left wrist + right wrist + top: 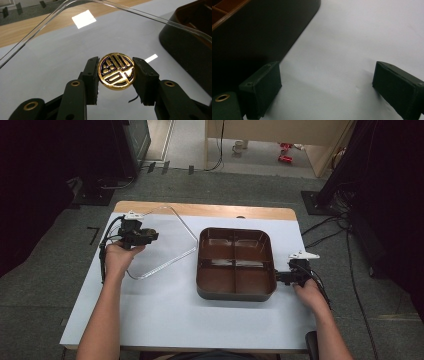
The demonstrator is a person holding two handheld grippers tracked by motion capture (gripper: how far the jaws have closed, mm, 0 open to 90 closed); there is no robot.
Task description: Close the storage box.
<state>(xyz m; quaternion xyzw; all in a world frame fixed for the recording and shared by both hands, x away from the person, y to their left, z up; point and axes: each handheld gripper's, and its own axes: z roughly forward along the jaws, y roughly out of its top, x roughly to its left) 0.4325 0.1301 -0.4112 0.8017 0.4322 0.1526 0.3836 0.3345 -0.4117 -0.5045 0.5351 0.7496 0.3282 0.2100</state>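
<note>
Left gripper (152,236) is clamped on a round gold knob (116,71) that sits on a clear plastic lid (170,237). In the left gripper view the knob is pinched edge to edge between the two pads, emblem face toward the camera, and the transparent sheet spreads out beyond it.

Lid sits on the left half of the bench (150,315), tilted, far edge toward the wooden strip at the back. Its near right corner comes close to the tray but I can't tell if they touch.

Key relation: the brown four-compartment tray (235,292) lies to the right of the held lid, across the bench from the left hand (119,257). Lid and tray have about the same rounded-square outline, so probably it's the cover for that tray. If so, the move is a sideways carry to the right, then level it and match the corners over the rim.

Right gripper (279,278) is at the tray's right wall, low on the bench. Its jaws stand wide apart with nothing between them; in the right gripper view the tray's dark wall is just beside one pad, bare bench between the two. It's the nearer one to the tray and well placed to steady it.

Risk: a single-point hold on the knob lets the lid swing.
</note>
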